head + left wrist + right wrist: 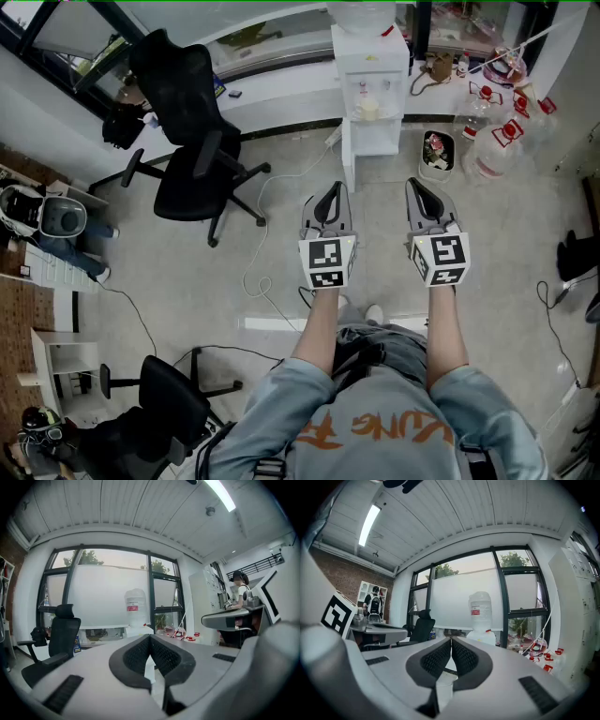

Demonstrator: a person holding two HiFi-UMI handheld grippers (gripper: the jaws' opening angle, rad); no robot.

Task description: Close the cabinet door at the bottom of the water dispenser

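The white water dispenser (370, 75) stands against the far window wall with a bottle on top. Its bottom cabinet (375, 141) is open, and the door (347, 157) hangs out at its left side. In the head view my left gripper (330, 201) and right gripper (419, 191) are held side by side above the floor, a short way in front of the dispenser and pointing at it. Both are shut with nothing between the jaws. The left gripper view shows the dispenser's bottle (135, 605) beyond the left gripper (150, 637). The right gripper view shows the bottle (480, 611) beyond the right gripper (451, 640).
A black office chair (192, 122) stands left of the dispenser. A small bin (437, 152) and water jugs (492, 141) sit to its right. A cable (262, 281) trails across the floor by my left gripper. Another chair (159, 394) is at the near left.
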